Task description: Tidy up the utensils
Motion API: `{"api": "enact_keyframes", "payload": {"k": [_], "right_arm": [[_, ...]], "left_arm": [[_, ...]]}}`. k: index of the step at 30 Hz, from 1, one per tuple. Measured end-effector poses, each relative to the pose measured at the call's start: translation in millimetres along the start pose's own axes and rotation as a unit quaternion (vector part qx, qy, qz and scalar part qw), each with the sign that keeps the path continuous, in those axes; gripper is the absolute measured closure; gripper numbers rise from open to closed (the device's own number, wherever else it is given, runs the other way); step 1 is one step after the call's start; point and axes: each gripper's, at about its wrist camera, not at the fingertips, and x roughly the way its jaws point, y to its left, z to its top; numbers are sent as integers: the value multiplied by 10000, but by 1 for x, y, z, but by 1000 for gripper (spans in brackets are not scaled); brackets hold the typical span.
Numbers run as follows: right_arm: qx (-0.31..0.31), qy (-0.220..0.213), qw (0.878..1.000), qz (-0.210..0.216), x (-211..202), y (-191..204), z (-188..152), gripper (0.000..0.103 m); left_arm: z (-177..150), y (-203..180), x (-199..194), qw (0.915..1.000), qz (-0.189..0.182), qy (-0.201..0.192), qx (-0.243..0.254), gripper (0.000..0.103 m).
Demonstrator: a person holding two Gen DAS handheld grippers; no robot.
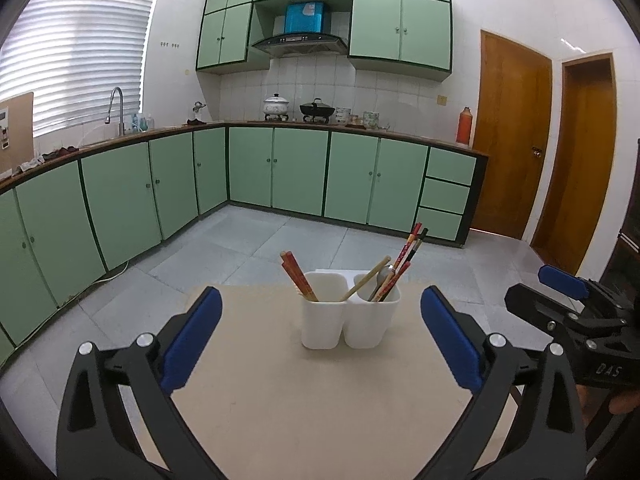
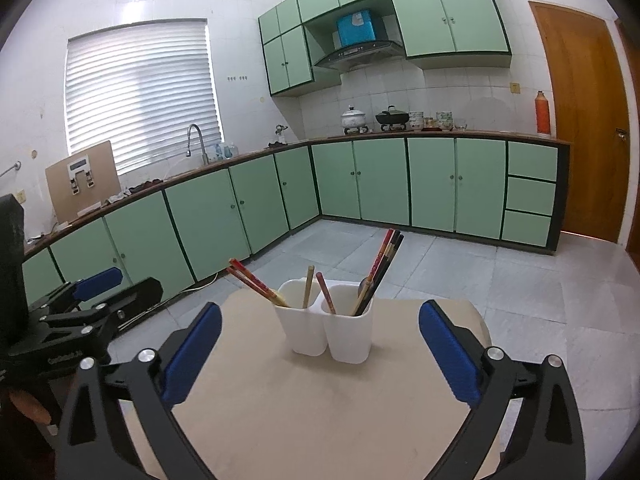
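Two cups [image 1: 350,316] touching side by side, table [image 1: 280,400] centre. Chopsticks [image 1: 298,278] in left cup lean 11 o'clock; chopsticks and spoon [image 1: 396,268] in right cup lean 1 o'clock.

A home kitchen: mint-green cabinets [image 1: 248,168] line an L-shaped counter [image 1: 304,125], with matching wall cupboards [image 1: 400,26] at 12 o'clock flanking a range hood [image 1: 300,43]. Pots [image 1: 276,103] sit on the stove beneath it, a sink faucet [image 1: 116,108] stands below a blinded window [image 1: 76,48] at 10 o'clock, and wooden doors [image 1: 512,136] rise at 2 o'clock.
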Motion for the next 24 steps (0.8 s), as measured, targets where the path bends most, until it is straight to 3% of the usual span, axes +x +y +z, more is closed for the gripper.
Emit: {"api": "enact_keyframes", "payload": {"k": [24], "right_arm": [[-237, -343, 9991, 24, -46, 21, 7, 6]], "left_arm": [[4, -11, -57, 9988, 62, -476, 117, 6]]}}
